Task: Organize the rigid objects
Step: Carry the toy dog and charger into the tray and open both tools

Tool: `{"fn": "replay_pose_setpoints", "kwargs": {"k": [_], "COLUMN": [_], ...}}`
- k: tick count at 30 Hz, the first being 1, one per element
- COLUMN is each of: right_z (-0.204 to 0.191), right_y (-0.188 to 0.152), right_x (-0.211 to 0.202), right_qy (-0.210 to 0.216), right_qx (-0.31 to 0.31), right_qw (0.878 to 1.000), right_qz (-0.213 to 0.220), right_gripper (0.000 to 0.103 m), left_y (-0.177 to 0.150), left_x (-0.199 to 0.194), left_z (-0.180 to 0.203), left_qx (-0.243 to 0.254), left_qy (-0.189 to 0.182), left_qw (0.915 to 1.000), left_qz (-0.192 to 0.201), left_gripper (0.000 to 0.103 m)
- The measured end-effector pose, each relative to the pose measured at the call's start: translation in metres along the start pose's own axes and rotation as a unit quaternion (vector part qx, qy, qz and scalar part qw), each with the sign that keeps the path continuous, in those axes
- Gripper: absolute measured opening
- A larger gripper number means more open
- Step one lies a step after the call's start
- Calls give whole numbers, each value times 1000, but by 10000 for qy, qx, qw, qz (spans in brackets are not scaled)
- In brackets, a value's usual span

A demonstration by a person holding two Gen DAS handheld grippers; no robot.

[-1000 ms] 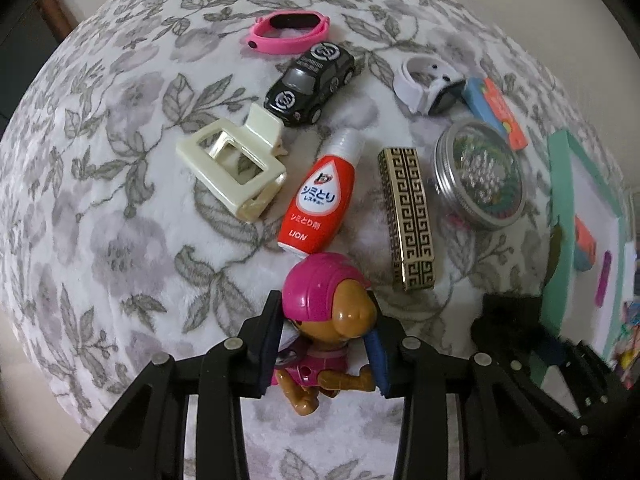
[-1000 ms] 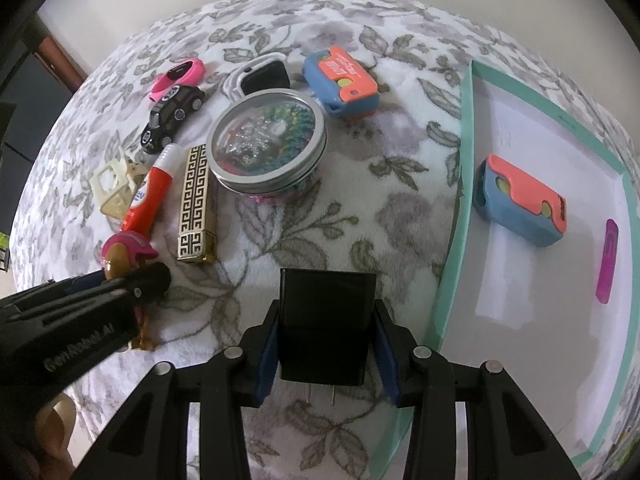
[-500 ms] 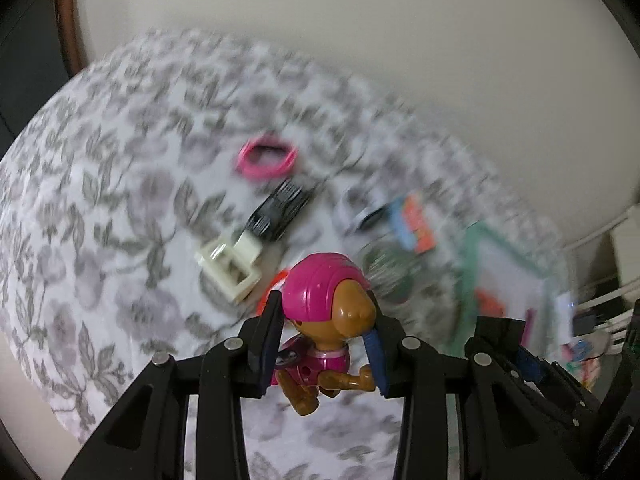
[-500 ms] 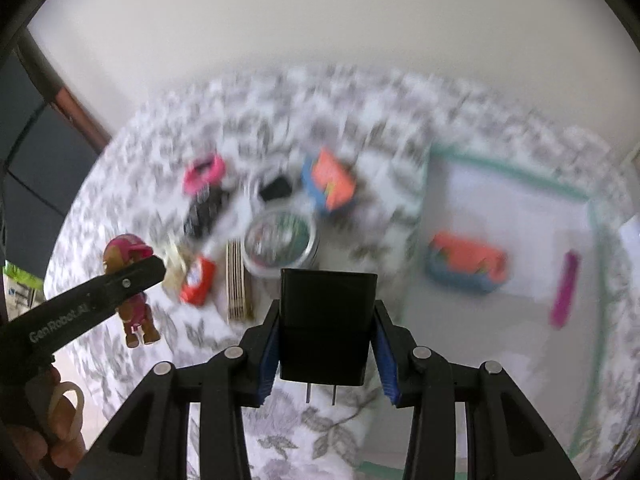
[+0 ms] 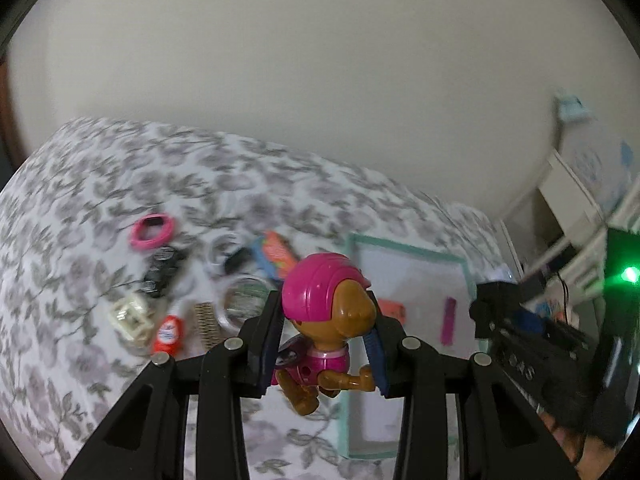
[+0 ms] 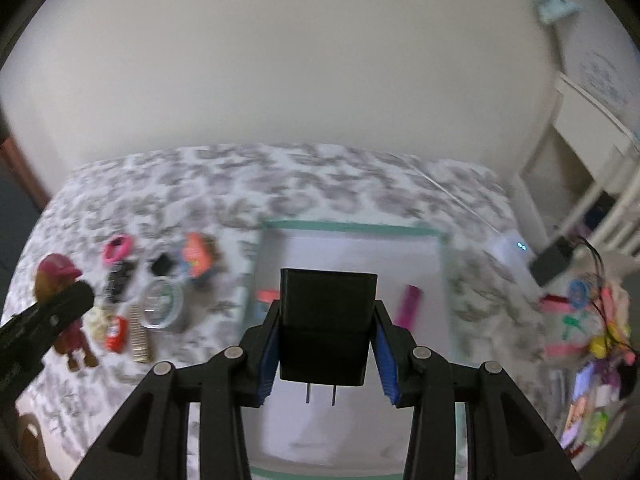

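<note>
Pink-helmeted toy dog [image 5: 326, 322] sits clamped in the left claw [image 5: 324, 344], up above the floral surface [image 5: 80, 208]. Right claw [image 6: 326, 346] grips a black plug [image 6: 326, 324] over the green-rimmed tray [image 6: 352, 227]

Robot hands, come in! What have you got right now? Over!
Left gripper shut on toy pup. Right gripper shut on black plug. Both above teal tray. Nothing blocking.
</note>
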State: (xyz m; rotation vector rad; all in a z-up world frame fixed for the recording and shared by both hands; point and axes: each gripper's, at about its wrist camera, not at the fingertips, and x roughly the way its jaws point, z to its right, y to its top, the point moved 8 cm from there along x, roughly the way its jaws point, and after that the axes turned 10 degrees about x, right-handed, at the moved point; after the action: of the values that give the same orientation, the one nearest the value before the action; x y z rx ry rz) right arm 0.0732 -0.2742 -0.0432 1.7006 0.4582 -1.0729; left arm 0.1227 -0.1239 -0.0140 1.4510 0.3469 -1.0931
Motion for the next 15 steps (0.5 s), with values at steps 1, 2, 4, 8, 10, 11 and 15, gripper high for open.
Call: {"fn": "replay_pose_setpoints", "kwargs": {"k": [1,2,4,8,10,11,15], "right_z": [12,24,44,75,85,89,105], "right_y": [-1,-2,-3,-8,-12,-14,-32], "right_x": [3,7,11,19,26,29,56], "right_qy": [-66,-140,-276,-590,-721,-775,-997], "right_qx": [116,249,433,624,634,641,669], "right_qw": [9999,9995,9986,9960,9948,9941,9899], "right_qz": [-43,-95,-157,-244,-342,-395,-748], "right_gripper": [44,44,44,44,44,44,44], "left_y": [-1,-2,-5,-12,-18,-22,-36], "left_x": [4,7,13,27,36,42,60], "left_z": [9,17,35,64,75,81,93], "left_qx": [124,248,531,923,1092,1196,1451], "left_qy": [-13,-6,5,-51,-66,-50,19], "left_qw": [9999,9997,9986,9955,9934,9919,9870], "left_qz": [-22,-41,-79,-211,-336,-425,-686], "left_gripper": [40,40,40,40,40,40,40]}}
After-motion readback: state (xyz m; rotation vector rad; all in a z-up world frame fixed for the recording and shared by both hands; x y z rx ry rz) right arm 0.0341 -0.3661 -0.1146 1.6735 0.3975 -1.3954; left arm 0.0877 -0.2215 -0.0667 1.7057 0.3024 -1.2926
